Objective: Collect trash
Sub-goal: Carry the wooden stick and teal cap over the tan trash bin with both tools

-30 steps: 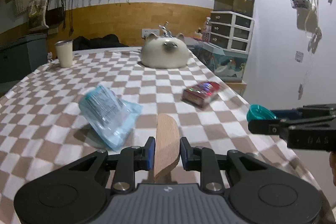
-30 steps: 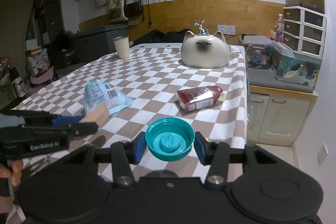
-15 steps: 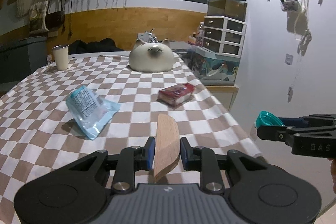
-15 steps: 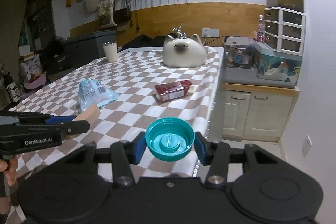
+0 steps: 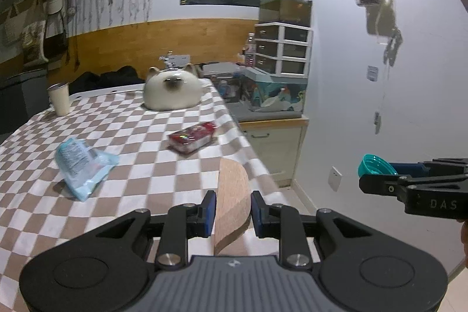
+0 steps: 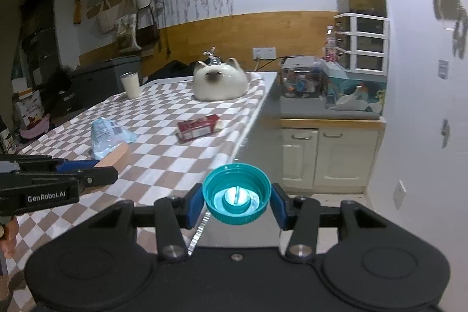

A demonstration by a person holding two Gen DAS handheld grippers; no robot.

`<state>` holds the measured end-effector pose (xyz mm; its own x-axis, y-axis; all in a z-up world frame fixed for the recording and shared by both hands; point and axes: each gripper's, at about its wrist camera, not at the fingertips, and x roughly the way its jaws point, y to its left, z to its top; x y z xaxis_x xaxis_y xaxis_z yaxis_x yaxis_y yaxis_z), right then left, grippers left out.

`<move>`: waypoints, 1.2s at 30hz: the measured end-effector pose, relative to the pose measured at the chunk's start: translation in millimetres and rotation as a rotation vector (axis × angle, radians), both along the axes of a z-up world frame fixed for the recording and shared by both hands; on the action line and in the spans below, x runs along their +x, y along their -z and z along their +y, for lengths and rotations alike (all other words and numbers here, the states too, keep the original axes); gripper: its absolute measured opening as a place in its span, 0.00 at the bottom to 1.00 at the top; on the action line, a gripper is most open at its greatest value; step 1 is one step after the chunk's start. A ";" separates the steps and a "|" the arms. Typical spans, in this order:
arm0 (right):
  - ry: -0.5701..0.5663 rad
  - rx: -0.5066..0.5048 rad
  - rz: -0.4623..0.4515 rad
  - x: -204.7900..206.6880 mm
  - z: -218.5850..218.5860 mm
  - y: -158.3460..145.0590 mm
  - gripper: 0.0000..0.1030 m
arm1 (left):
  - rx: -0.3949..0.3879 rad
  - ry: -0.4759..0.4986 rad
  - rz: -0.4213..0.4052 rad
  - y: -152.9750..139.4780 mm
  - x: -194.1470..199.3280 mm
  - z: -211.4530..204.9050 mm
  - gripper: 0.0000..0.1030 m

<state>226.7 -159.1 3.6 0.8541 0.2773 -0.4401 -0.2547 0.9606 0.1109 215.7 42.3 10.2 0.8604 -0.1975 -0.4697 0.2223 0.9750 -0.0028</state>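
While a checkered cloth covers the tabletop [image 5: 122, 136], two hand-held grippers hang at its near right corner, each with its load. On the cloth sit a cream cat-shaped ornament [image 5: 172, 92] at the far end, a pale cup [image 5: 60, 98] at the far left, a crumpled light-blue packet [image 5: 82, 165] nearer on the left and a red wrapper [image 5: 193, 136] toward the right edge. Beyond the edge stands a cream cabinet [image 6: 327, 157] against the wall. Fingers of the left gripper [image 5: 232, 209] are closed on a thin cork piece [image 5: 232, 195], held on edge over the cloth's corner. Off the table's side, the right gripper [image 6: 237, 203] clamps a teal bottle cap [image 6: 237, 192], its hollow side facing up.
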 end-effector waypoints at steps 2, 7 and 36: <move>0.014 0.003 -0.001 -5.8 -10.9 1.6 0.48 | -0.001 0.015 0.000 0.3 -1.1 -11.7 0.26; 0.056 0.017 0.006 -16.8 -42.4 7.3 0.48 | -0.001 0.072 0.008 2.9 -2.5 -49.1 0.26; 0.323 0.087 0.273 -10.1 -195.7 120.9 0.48 | 0.114 0.406 0.339 109.0 84.0 -237.4 0.26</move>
<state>216.6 -354.8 -117.2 0.7588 0.0607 -0.6485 0.1072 0.9704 0.2163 299.6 -195.1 -98.8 0.5221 -0.4144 -0.7454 0.5866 0.8089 -0.0389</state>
